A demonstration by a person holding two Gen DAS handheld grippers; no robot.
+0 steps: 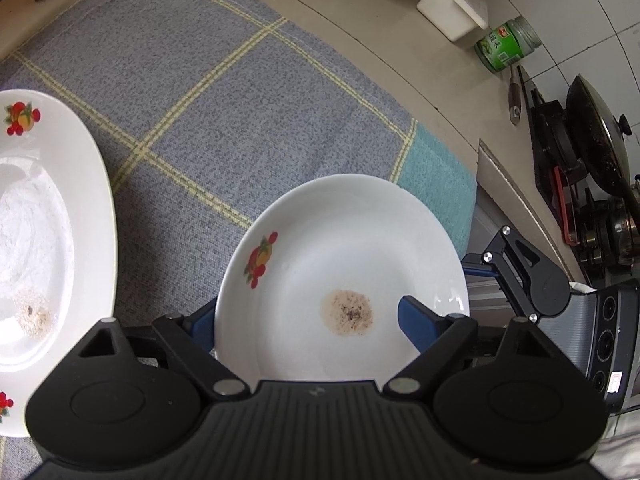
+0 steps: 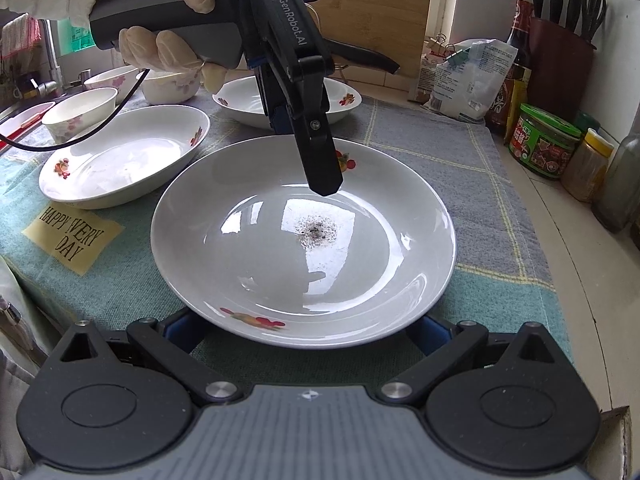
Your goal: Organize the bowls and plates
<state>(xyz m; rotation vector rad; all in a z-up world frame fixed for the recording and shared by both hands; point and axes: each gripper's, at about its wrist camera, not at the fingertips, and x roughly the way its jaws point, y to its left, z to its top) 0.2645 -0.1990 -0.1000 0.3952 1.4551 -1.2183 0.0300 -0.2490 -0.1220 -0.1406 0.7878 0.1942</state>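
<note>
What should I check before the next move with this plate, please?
1. Left tool straddles the plate rim: ok.
2. Left tool clamped on that rim: not ok, a gap shows.
3. Right tool touching the plate: cannot tell, its fingers sit under the near rim.
4. Plate clean: not ok, speckled stain in its middle.
5. Oval dish empty: ok.

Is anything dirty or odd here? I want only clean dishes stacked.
Yes. The round plate in the middle of the cloth has a brownish patch with dark specks at its centre, like dried residue. The oval plate beside it shows a similar fainter stain. No chips or spills show.
</note>
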